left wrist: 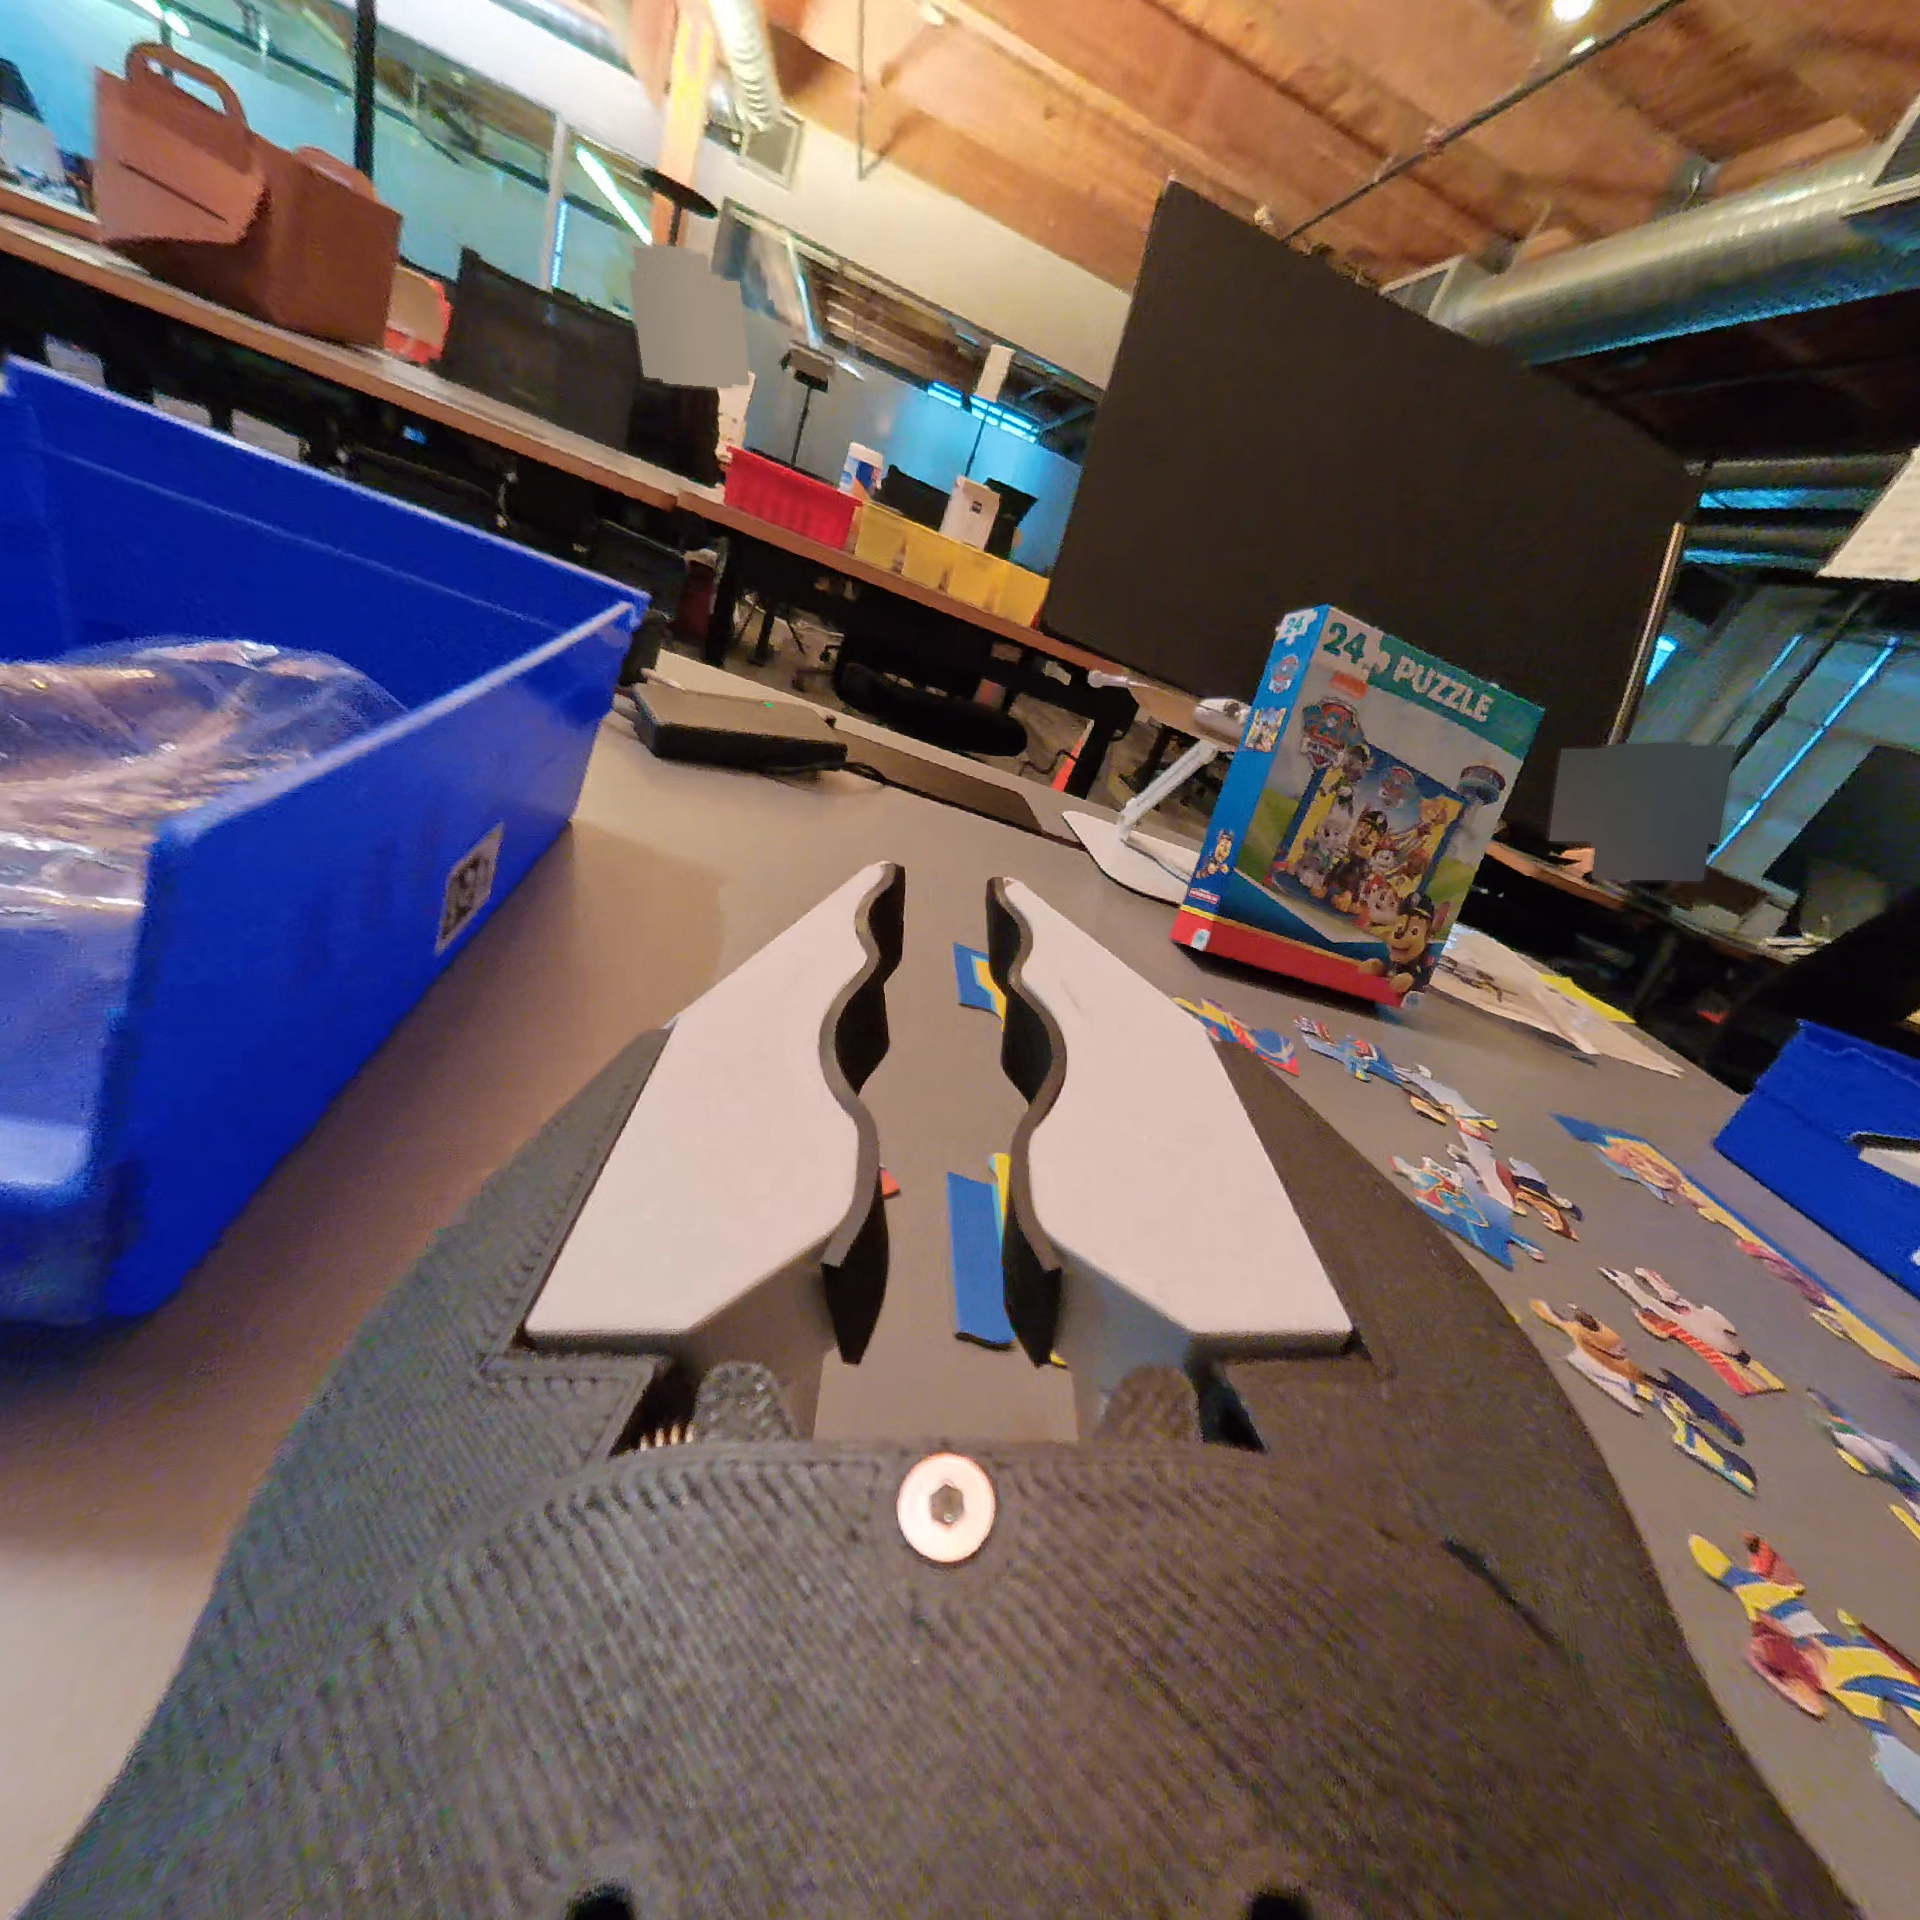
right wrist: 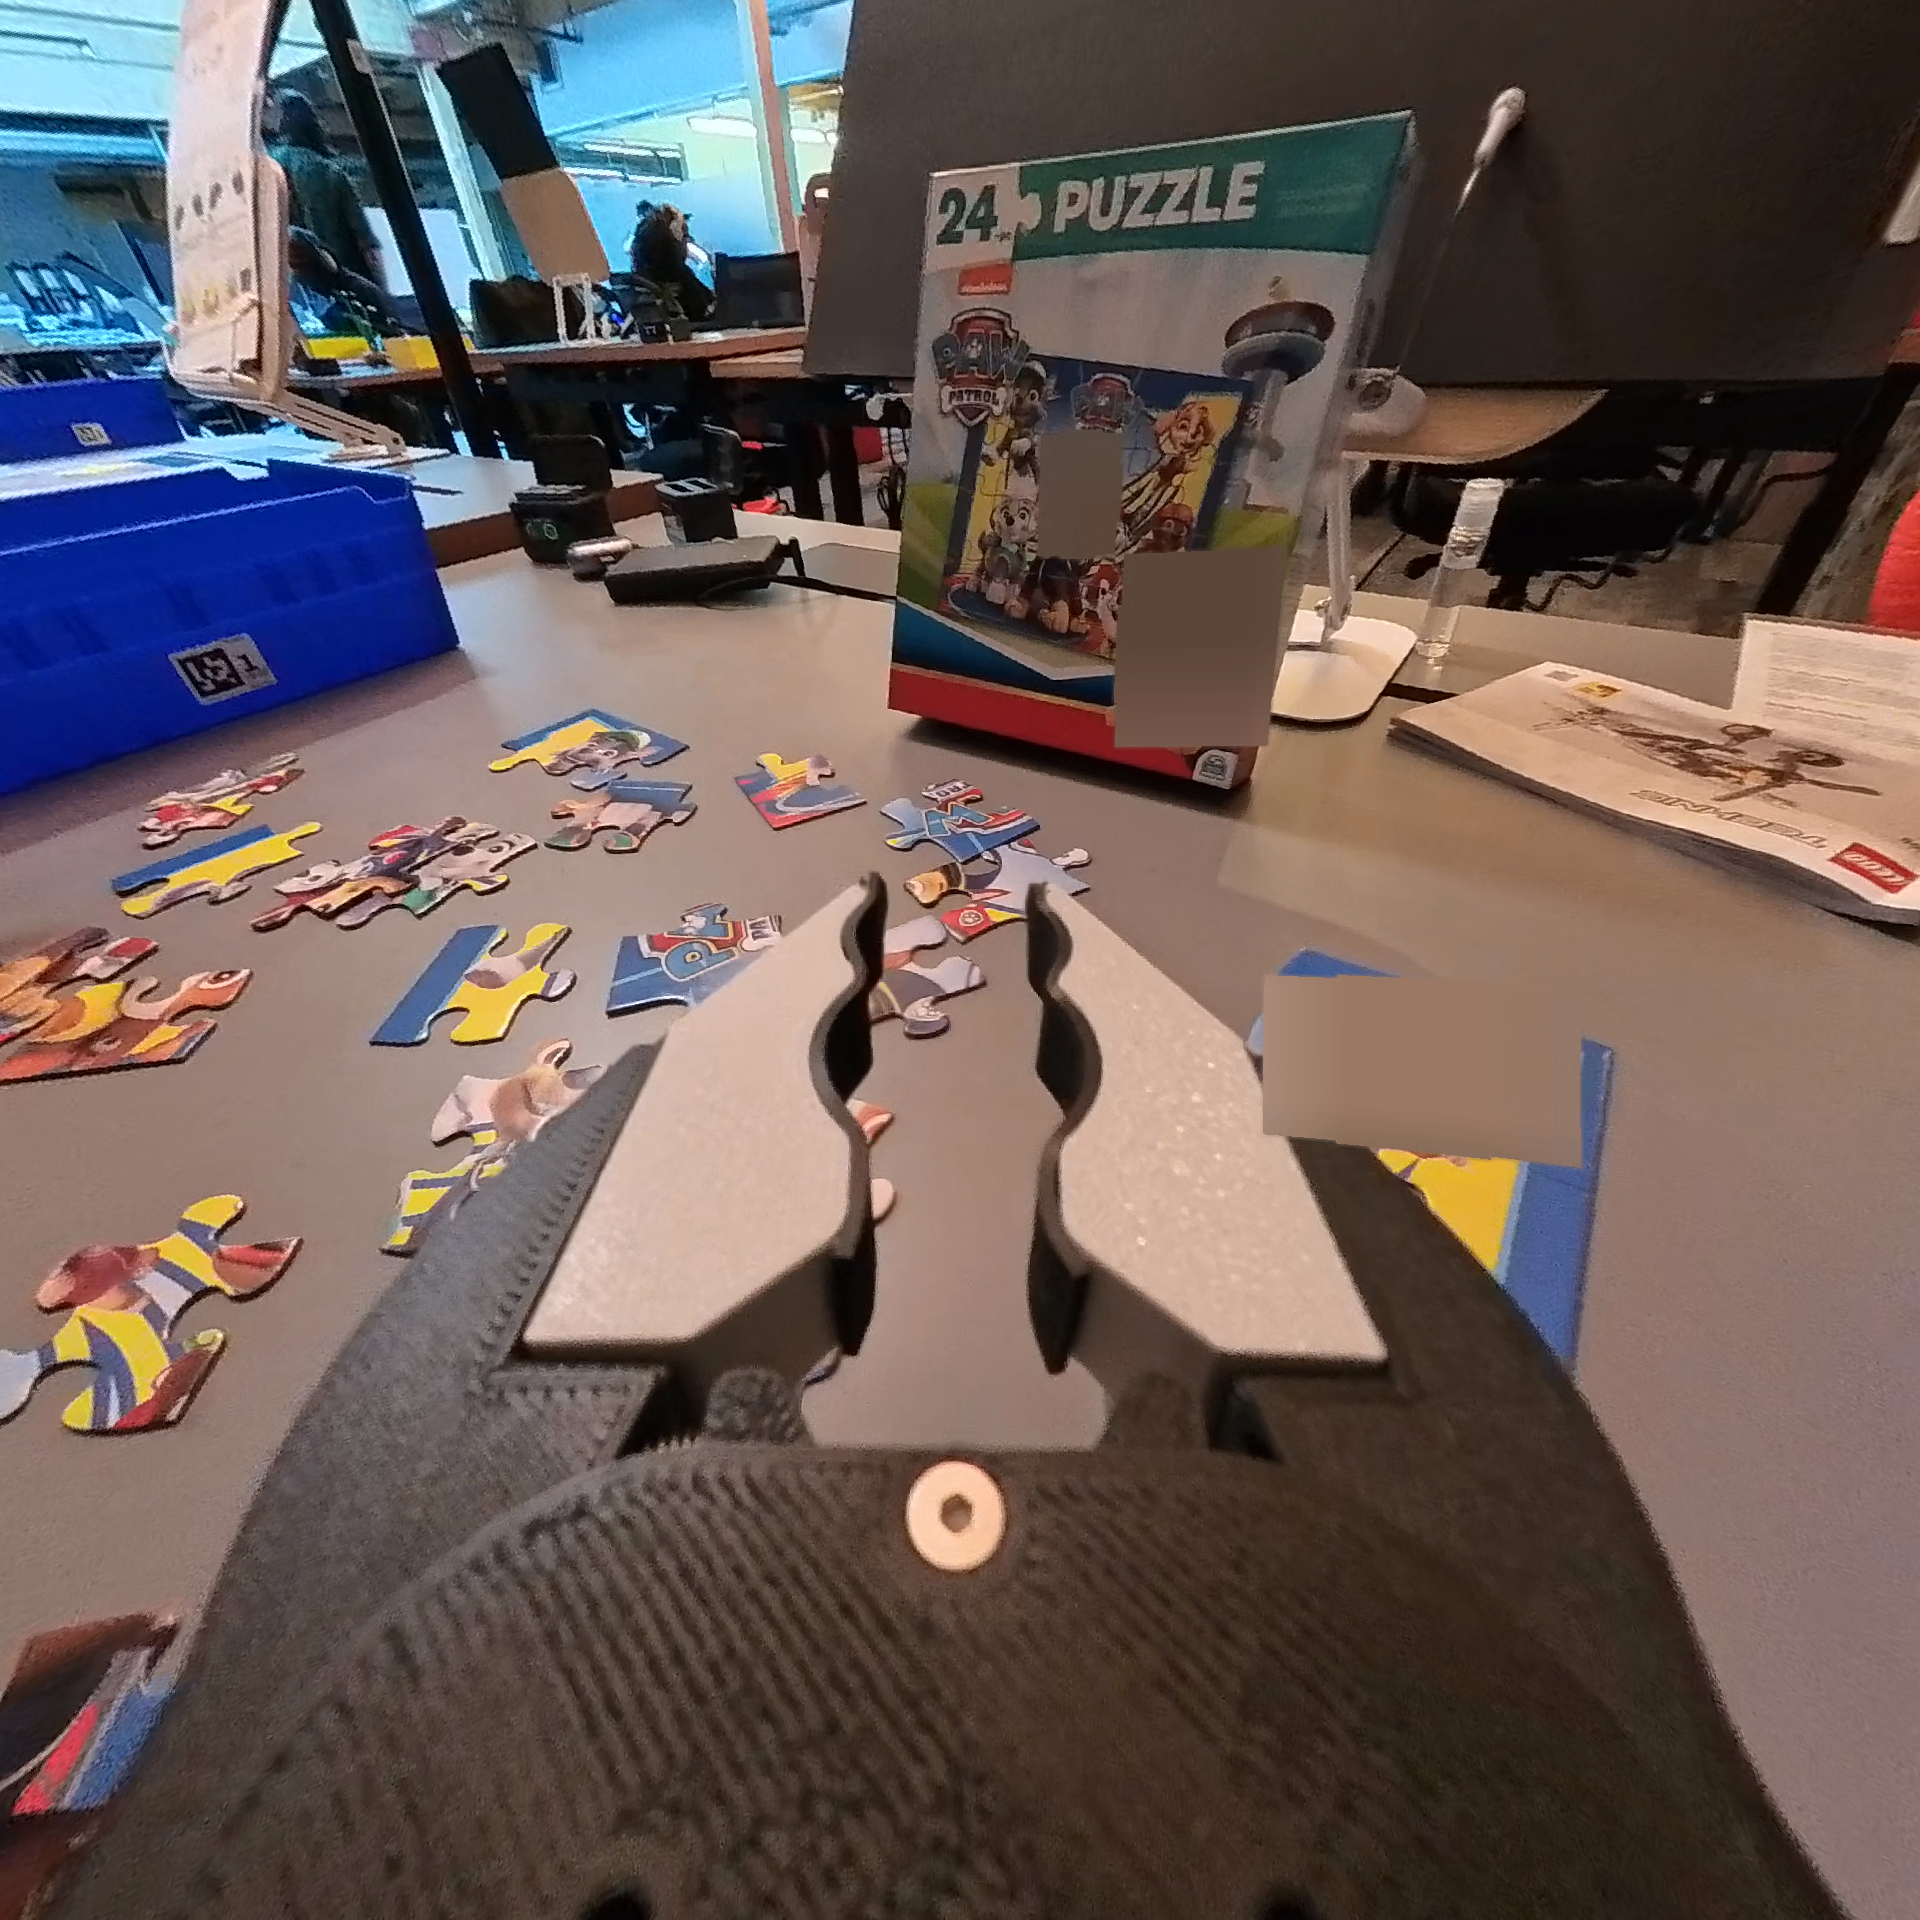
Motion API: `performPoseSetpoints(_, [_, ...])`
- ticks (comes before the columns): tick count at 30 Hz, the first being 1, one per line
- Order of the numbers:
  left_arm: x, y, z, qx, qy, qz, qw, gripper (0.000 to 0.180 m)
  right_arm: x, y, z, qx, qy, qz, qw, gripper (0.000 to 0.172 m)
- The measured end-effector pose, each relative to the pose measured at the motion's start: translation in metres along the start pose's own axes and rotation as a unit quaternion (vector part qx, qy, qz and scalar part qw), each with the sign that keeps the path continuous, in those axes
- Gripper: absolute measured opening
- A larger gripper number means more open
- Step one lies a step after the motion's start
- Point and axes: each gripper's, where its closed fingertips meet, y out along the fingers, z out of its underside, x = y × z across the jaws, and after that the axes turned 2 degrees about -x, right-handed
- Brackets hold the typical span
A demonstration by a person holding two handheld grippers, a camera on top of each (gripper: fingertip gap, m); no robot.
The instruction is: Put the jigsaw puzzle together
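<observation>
Loose puzzle pieces (right wrist: pixel 468 987) lie spread over the grey table (right wrist: pixel 1351 862). My left gripper (left wrist: pixel 943 883) is open and holds nothing, low over the table. A blue and yellow piece (left wrist: pixel 980 971) lies flat under its right finger, and another blue piece (left wrist: pixel 977 1257) lies farther back between the fingers. My right gripper (right wrist: pixel 956 899) is open with nothing in its grasp. A puzzle piece (right wrist: pixel 920 977) lies on the table below its fingers. A joined section of blue and yellow pieces (right wrist: pixel 1496 1205) lies to its right.
The puzzle box (right wrist: pixel 1132 436) stands upright at the back, also in the left wrist view (left wrist: pixel 1361 800). A blue bin (left wrist: pixel 260 935) with clear plastic wrap stands at the left. Another blue bin (right wrist: pixel 187 582), a booklet (right wrist: pixel 1662 769), a lamp base (right wrist: pixel 1340 665) and a black power brick (right wrist: pixel 696 571) stand around. One gripper's finger ends stand about 45 cm off the other's.
</observation>
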Motion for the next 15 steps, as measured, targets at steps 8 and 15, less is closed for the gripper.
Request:
performPoseSetpoints(8, [0.0020, -0.0029, -0.0092, -0.019, 0.002, 0.005, 1.000, 0.013, -0.0085, -0.0022, -0.0028, -0.011, 0.031, 0.008, 0.999, 0.026])
performPoseSetpoints(15, [0.0030, -0.0009, -0.0059, -0.015, 0.010, -0.010, 1.000, 0.001, -0.0069, 0.0000, -0.0001, -0.001, 0.030, 0.003, 1.000, 0.027])
